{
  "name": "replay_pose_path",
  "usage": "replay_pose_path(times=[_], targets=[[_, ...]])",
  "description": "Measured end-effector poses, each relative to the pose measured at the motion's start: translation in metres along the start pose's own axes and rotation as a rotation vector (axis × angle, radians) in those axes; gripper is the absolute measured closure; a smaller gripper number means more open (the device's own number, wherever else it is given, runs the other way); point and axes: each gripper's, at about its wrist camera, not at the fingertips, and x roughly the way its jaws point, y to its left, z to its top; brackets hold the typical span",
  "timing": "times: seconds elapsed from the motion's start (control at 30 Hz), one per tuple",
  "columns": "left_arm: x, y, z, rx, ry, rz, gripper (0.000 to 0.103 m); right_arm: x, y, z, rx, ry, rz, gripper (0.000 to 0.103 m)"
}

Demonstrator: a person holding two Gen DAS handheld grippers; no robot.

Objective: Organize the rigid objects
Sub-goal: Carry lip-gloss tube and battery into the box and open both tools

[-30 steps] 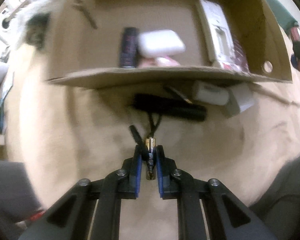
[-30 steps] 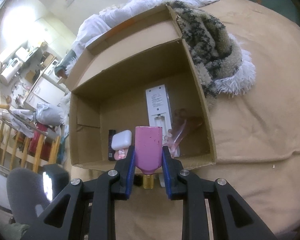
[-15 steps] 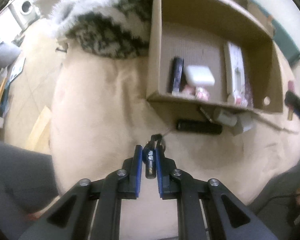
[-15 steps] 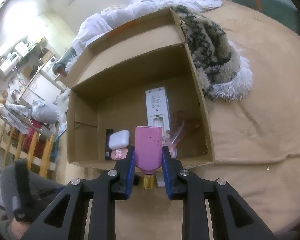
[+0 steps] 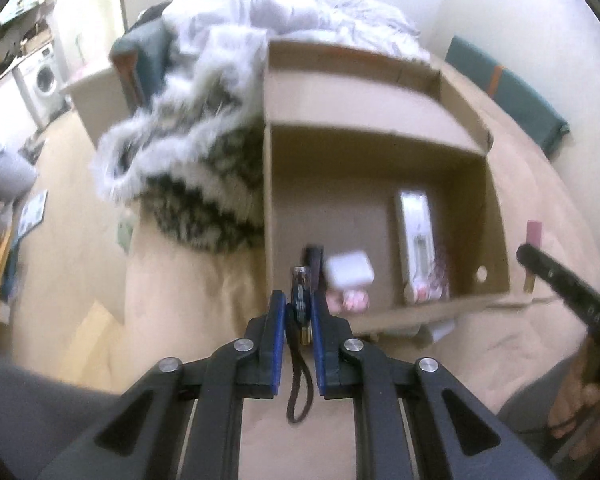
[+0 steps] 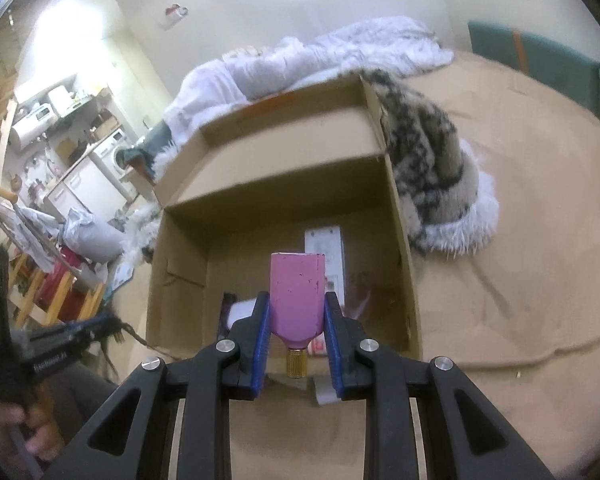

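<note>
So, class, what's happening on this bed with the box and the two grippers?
A person is sorting small items into a cardboard box on the bed. The right gripper is clamped on a pink bottle with a gold cap, held just in front of the box. The left gripper pinches a small dark item with a wrist loop. A white remote already lies inside.

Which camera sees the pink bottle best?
The right wrist view: the pink bottle fills the middle, clamped in the right hand-held gripper, gold cap toward the camera. The left wrist view shows only a small pink sliver at the right, beyond the cardboard box.
</note>
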Motion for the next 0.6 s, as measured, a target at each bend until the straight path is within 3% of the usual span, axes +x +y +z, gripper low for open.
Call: replay_pose_path(times=[0.07,0.1,0.23,0.6], targets=[[-0.002,-0.002,0.011,0.006,-0.022,-0.018,0.092,-0.001,0.000,0.004,-0.004,-0.014,0.009,0.077],[-0.003,-0.004,0.018,0.019,-0.038,-0.033,0.099,0.000,-0.003,0.006,0.003,-0.014,0.015,0.077],[-0.001,-0.010,0.035,0.064,-0.071,-0.068,0.099,0.006,-0.010,0.009,0.029,0.004,0.015,0.077],[0.039,0.000,0.033,0.024,0.024,-0.096,0.100,0.029,-0.011,0.020,0.027,0.041,0.043,0.077]])
